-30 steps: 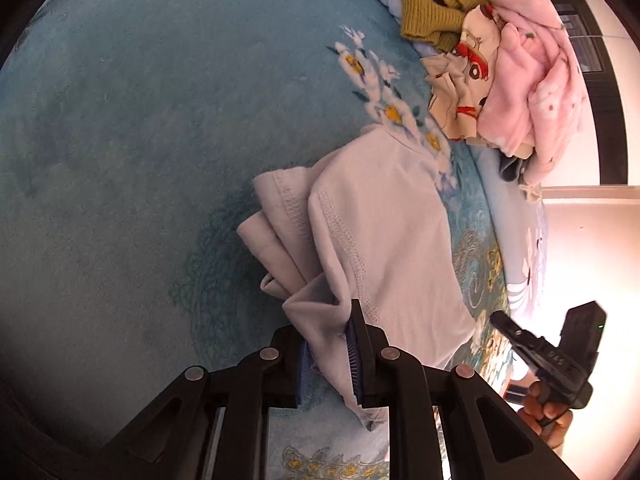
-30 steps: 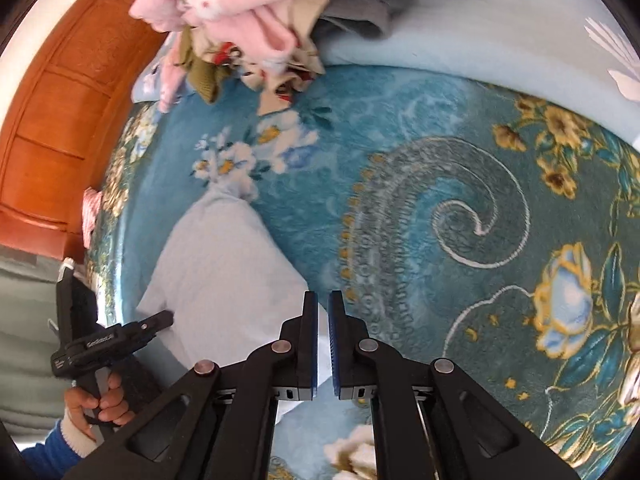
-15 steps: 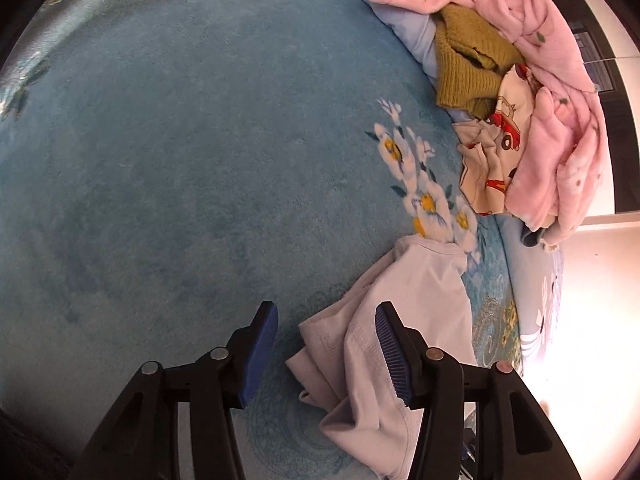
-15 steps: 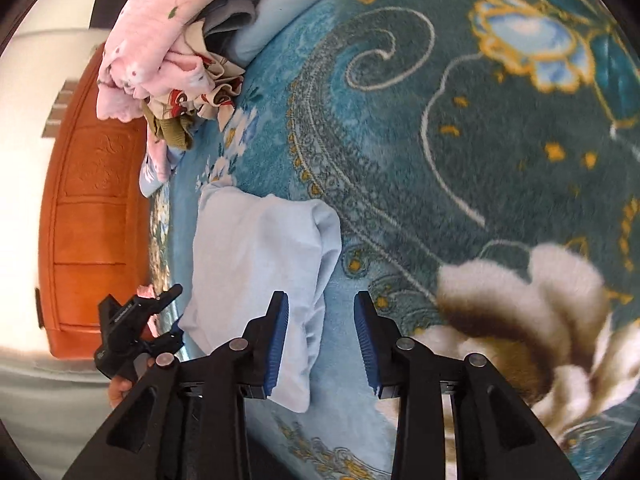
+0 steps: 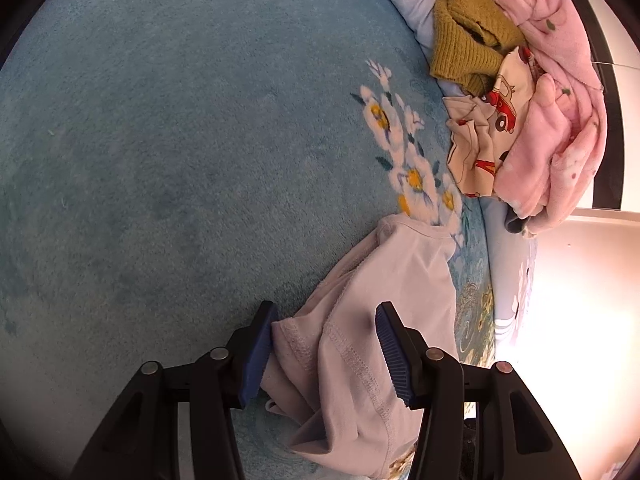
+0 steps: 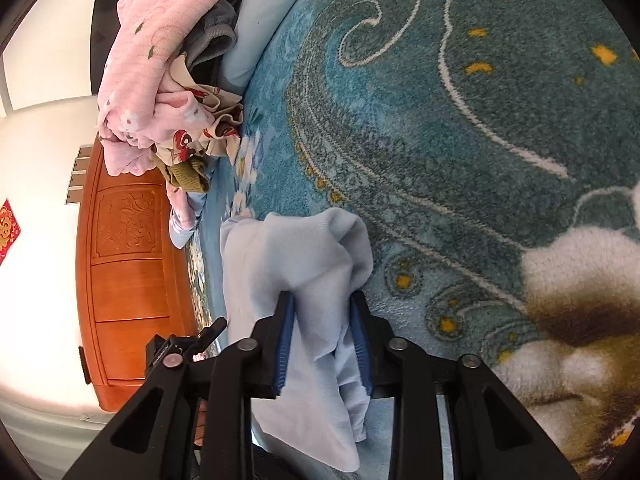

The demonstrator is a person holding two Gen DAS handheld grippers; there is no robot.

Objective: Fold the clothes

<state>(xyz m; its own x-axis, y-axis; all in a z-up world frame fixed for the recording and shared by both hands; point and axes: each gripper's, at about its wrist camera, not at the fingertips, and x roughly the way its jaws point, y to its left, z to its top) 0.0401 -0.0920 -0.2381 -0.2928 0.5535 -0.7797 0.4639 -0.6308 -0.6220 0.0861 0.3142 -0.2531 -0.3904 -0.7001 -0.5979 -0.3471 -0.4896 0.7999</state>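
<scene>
Pale garment (image 5: pixel 384 312) between claws (both agape)

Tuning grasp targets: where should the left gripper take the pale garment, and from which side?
Take the pale garment at its stitched hem, bunched between the open left gripper fingers. Come in along the blanket from the hem end; the doubled folds there probably give the pads the most to pinch.

Both views pretty bright, heavy fisheye warp w/ dark vignette corners. Big blown-out glare by the wall (image 5: pixel 580 320) on left cam, also behind the headboard (image 6: pixel 128 280). Focus ok, shadows soft.
</scene>
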